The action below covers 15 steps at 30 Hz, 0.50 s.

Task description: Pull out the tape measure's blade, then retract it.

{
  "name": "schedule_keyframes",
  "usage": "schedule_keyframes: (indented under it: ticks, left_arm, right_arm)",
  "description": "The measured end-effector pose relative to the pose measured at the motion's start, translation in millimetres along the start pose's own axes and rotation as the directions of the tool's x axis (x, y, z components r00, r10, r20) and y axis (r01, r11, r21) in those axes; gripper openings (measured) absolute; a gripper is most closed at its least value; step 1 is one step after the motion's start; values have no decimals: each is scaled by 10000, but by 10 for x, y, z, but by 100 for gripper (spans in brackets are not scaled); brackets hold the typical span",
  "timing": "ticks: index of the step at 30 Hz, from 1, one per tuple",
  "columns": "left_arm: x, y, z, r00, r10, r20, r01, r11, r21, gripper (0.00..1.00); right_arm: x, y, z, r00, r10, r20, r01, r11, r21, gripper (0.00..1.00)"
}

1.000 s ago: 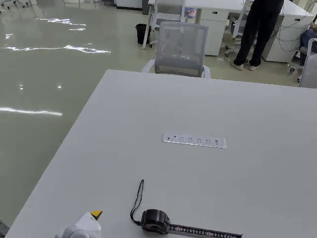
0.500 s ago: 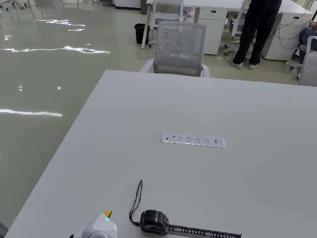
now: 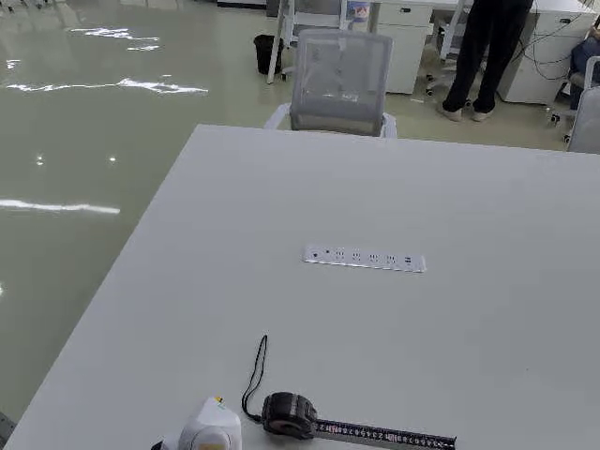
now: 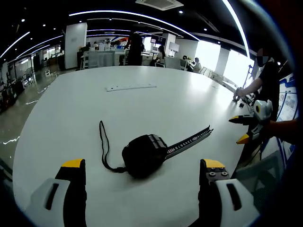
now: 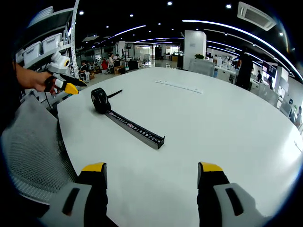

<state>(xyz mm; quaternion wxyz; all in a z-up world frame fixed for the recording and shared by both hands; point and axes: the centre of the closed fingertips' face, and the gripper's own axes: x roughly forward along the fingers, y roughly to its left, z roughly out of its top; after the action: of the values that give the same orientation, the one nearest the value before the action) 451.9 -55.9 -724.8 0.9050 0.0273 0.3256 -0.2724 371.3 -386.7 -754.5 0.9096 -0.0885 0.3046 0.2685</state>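
The tape measure [image 4: 144, 154] lies just ahead of my left gripper [image 4: 143, 163], jaws wide apart, its blade [image 4: 189, 140] drawn out toward my right gripper [image 5: 152, 166], likewise agape and well back. A power strip [image 3: 364, 258] lies farther off on the table [image 3: 487, 187].

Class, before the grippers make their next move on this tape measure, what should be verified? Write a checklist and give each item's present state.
1. Blade pulled out of the case: ok, it lies flat on the table.
2. Left gripper open: ok, jaws apart, lined up on the case.
3. Right gripper open: ok, short of the blade tip.
4. Lanyard clear of closing jaws: cannot tell; it loops beside the case.
5. Blade lock released: cannot tell.
6. Retraction path clear: ok, the power strip lies well apart.
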Motion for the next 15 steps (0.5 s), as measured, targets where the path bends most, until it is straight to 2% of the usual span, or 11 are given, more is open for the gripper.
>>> schedule_keyframes:
  ticks: [2,5,6,9,15]
  left_arm:
    - [39,10,35,9998,167,98,-166,9998,-120,99]
    - [86,18,76,9986,470,229,-470,9989,-25,99]
    - [95,3,113,9974,590,409,-591,9982,16,99]
    - [130,-26,152,9950,798,608,-816,9963,284,99]
    - [228,-129,134,9959,754,491,-766,9968,232,99]
  right_arm:
    - [39,17,30,10000,80,-42,-81,9999,-100,78]
    - [110,11,55,9997,226,-101,-228,9995,-210,77]
    - [139,11,70,9994,315,-131,-318,9991,-276,76]
    - [208,4,91,9985,482,-263,-498,9968,-633,72]
    - [312,-28,175,9973,657,-334,-680,9951,-719,71]
